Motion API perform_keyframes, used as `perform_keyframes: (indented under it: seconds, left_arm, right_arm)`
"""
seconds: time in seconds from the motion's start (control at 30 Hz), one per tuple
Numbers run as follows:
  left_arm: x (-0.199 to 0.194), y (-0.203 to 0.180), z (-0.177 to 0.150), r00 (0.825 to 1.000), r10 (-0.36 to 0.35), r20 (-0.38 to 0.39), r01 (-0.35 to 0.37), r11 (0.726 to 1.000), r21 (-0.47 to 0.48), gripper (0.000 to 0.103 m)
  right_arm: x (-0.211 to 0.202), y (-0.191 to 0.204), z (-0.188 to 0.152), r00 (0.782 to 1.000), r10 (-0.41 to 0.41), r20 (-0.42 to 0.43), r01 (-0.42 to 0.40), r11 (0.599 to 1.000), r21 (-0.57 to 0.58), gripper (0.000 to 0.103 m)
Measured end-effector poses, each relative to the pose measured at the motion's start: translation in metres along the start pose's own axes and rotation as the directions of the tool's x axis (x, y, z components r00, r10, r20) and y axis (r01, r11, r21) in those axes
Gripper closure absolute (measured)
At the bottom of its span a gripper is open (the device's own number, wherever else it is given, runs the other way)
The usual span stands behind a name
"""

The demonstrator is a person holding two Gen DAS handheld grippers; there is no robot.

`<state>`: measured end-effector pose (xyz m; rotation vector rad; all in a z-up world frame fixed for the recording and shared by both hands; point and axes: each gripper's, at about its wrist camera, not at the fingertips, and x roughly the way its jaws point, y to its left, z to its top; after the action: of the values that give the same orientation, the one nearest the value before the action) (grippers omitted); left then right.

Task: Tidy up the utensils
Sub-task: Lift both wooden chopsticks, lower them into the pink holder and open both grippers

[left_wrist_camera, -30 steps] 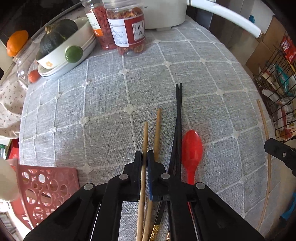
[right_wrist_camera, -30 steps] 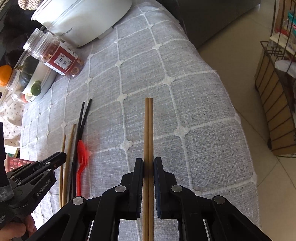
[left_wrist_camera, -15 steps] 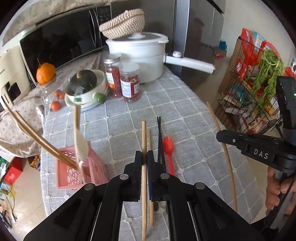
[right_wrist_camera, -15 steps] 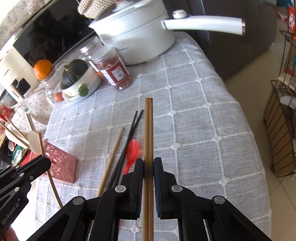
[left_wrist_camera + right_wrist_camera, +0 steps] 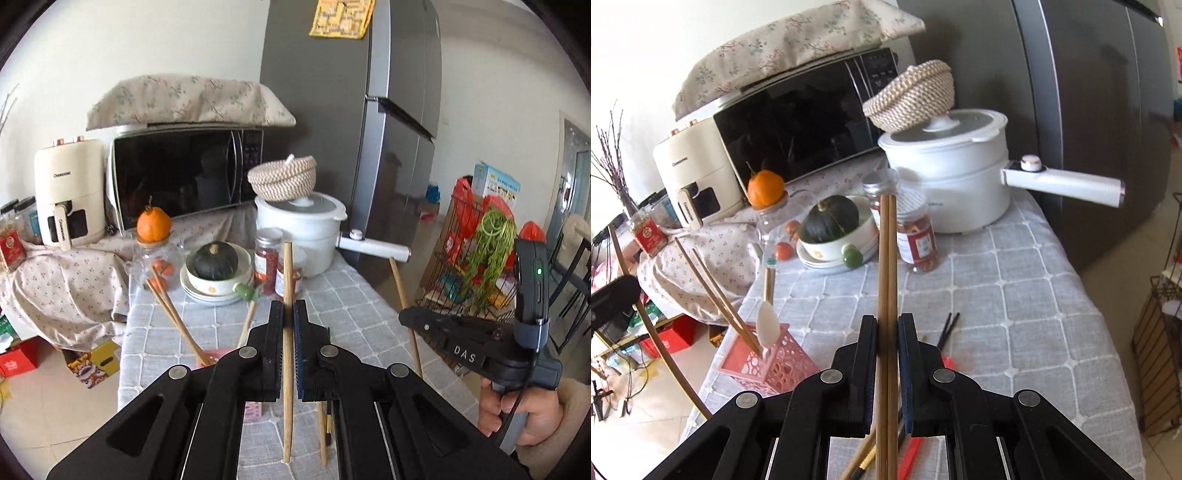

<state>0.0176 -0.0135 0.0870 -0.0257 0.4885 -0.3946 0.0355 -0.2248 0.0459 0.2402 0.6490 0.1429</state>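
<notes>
My left gripper (image 5: 289, 321) is shut on a single wooden chopstick (image 5: 287, 288), held up over the grey checked tablecloth (image 5: 354, 314). My right gripper (image 5: 887, 332) is shut on a pair of brown chopsticks (image 5: 887, 258) that stick out forward. In the left wrist view that right gripper (image 5: 404, 316) hangs at the right in a person's hand. A pink perforated basket (image 5: 775, 365) at the table's left holds two chopsticks (image 5: 713, 291) and a white spoon (image 5: 767, 325). Black chopsticks (image 5: 947, 328), a red spoon (image 5: 947, 360) and one more wooden chopstick (image 5: 322, 435) lie on the cloth.
At the back of the table stand a white pot (image 5: 945, 177) with a long handle, two jars (image 5: 919, 236) and a bowl with a dark squash (image 5: 831, 229). Behind them are a microwave (image 5: 184, 173) and a fridge (image 5: 399, 147). A wire rack (image 5: 1160, 350) stands off the right edge.
Both grippers have risen from the table and tilted upward, each with its chopsticks still clamped. The views now take in the back of the table and the appliances.
</notes>
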Motion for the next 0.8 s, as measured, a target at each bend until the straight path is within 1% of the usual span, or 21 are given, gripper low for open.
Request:
perform_keyframes:
  seconds: [0.07, 0.13, 0.23, 0.3, 0.4, 0.5, 0.63, 0.67, 0.8]
  left_arm:
    - [-0.01, 0.013, 0.006, 0.999, 0.002, 0.054, 0.0, 0.999, -0.041, 0.098]
    - [-0.017, 0.026, 0.01, 0.992, 0.02, 0.121, -0.01, 0.997, -0.08, 0.098]
    - [-0.022, 0.042, 0.011, 0.972, 0.064, 0.225, -0.038, 0.992, -0.118, 0.098]
    - [-0.02, 0.051, 0.011, 0.96, 0.096, 0.264, -0.06, 0.988, -0.142, 0.098]
    - [-0.007, 0.064, 0.008, 0.952, 0.141, 0.272, -0.096, 0.98, -0.174, 0.098]
    - [0.006, 0.076, 0.005, 0.948, 0.171, 0.27, -0.115, 0.971, -0.211, 0.098]
    - [0.019, 0.086, 0.0, 0.939, 0.199, 0.281, -0.136, 0.964, -0.227, 0.098]
    - [0.023, 0.087, -0.002, 0.939, 0.202, 0.278, -0.141, 0.964, -0.225, 0.098]
    - [0.045, 0.089, -0.008, 0.957, 0.201, 0.208, -0.156, 0.965, -0.212, 0.098]
  right_arm:
    - [0.002, 0.007, 0.002, 1.0, 0.013, 0.019, -0.012, 1.0, -0.002, 0.094]
    - [0.007, 0.014, 0.003, 0.999, 0.025, 0.029, -0.025, 1.0, -0.001, 0.094]
    - [0.015, 0.024, 0.003, 0.999, 0.039, 0.036, -0.039, 0.999, -0.006, 0.094]
    - [0.022, 0.031, 0.003, 0.998, 0.042, 0.037, -0.042, 0.999, -0.011, 0.094]
    - [0.031, 0.041, 0.002, 0.998, 0.049, 0.032, -0.048, 0.999, -0.014, 0.094]
    - [0.038, 0.048, 0.001, 0.998, 0.055, 0.03, -0.054, 0.998, -0.019, 0.094]
    - [0.042, 0.058, 0.0, 0.997, 0.061, 0.049, -0.059, 0.998, -0.032, 0.094]
    - [0.042, 0.06, 0.001, 0.996, 0.062, 0.057, -0.06, 0.998, -0.035, 0.094]
    - [0.042, 0.067, 0.003, 0.994, 0.067, 0.089, -0.063, 0.997, -0.039, 0.094]
